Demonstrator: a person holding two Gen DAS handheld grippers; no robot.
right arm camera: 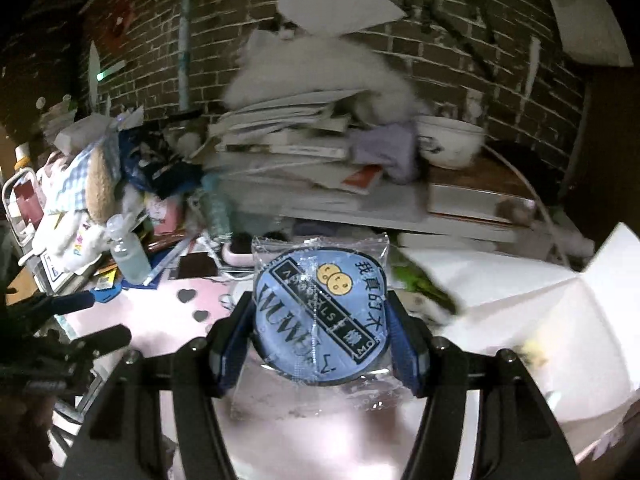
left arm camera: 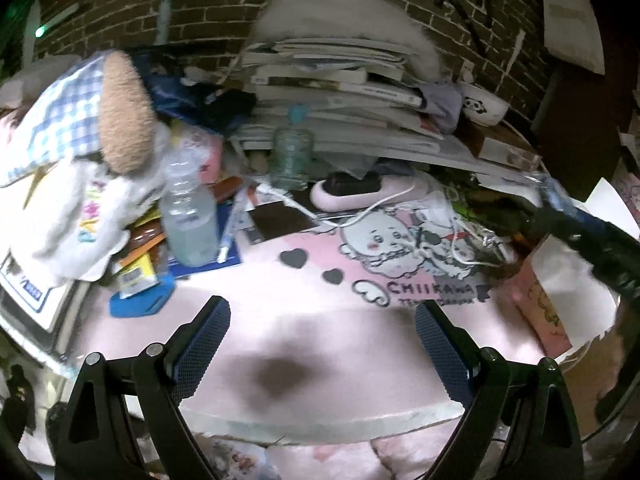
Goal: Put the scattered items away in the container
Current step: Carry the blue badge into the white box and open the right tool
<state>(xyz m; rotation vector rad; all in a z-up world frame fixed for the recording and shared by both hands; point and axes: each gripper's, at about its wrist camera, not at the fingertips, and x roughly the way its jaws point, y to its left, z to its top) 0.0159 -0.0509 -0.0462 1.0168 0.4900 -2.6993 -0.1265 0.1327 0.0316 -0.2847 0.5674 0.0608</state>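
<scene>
A: Where is the packaged blue disc (right arm camera: 320, 316)?
B: Clamped upright in the right gripper (right arm camera: 320, 344); the white container (right arm camera: 520, 320) lies just to its right.
A: And the left gripper (left arm camera: 322, 344)?
B: Spread apart, empty, over the desk (left arm camera: 280, 280).

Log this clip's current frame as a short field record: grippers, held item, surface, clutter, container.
left gripper: open, empty, over the pink mat
right gripper: shut on blue round patch in clear wrapper
patch state: lifted off the mat, upright between the pads
container: white box open, to the right of the right gripper
clutter left: plush toy, clear bottle
clutter back: book stack, panda bowl
</scene>
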